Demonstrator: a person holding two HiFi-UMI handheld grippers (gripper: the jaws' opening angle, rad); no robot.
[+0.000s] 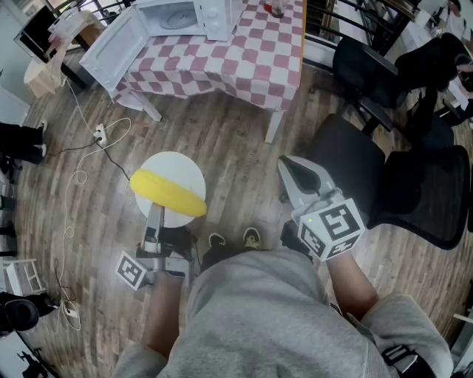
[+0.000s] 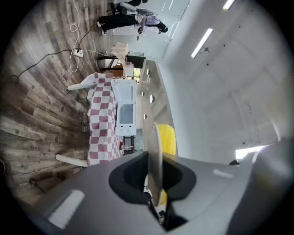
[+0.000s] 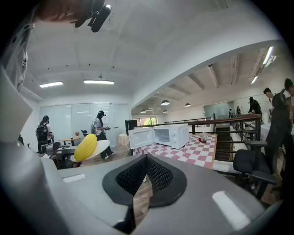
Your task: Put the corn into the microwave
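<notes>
Corn (image 1: pixel 168 193) is not yet in the microwave (image 1: pixel 185 16). We carry it lying across the near edge of a white plate (image 1: pixel 177 165), and the left gripper (image 1: pixel 154 214) is clamped on that plate's near rim. The right gripper (image 1: pixel 294 171) has its jaws together on nothing. We judge the pickup done; the walk to the table and the placing inside are left.

Wooden floor (image 1: pixel 222 140) between us and the table lies open, with wide room to step forward. The checked table (image 1: pixel 251 59) stands ahead, its near edge facing us. Black office chairs (image 1: pixel 403 184) crowd our right side, close to the right gripper, so we would keep left of them. The microwave sits at the table's left corner. Its door (image 1: pixel 111 46) is swung wide past the table's left edge, so the cavity is free but the door is an edge to clear. A white cable (image 1: pixel 81 173) trails over the floor at left, off our straight path.
</notes>
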